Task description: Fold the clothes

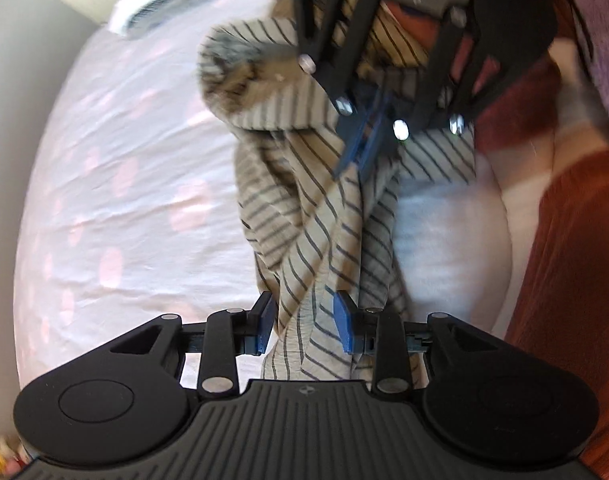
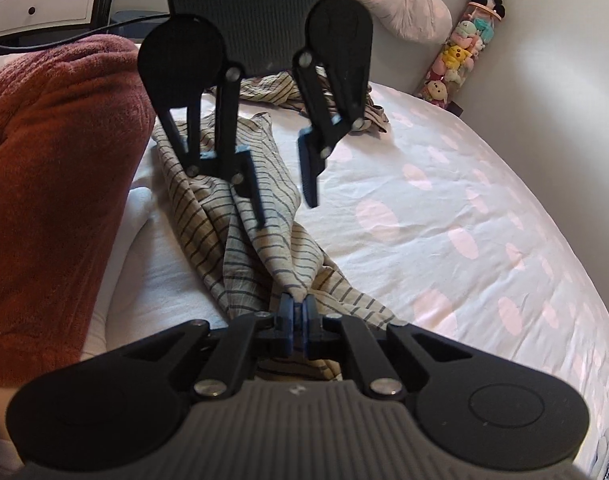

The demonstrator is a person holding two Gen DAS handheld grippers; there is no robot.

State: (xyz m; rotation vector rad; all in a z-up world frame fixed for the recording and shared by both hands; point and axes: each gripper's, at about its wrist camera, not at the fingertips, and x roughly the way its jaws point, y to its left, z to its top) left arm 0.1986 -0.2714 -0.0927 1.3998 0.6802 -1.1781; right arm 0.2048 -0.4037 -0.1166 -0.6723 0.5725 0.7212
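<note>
Striped garment bunched on bed | right gripper jaws pinching a fold | left gripper jaws spread, fabric between, unpressed | regrasp edge, lift, spread flat before folding.

Left gripper at six o'clock, jaws parted around bunched striped garment. Right gripper at twelve, pinching same cloth. Rust blanket at three.

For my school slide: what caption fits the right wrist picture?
Right gripper pinches striped shirt on the dotted bedsheet; left gripper open above.
</note>
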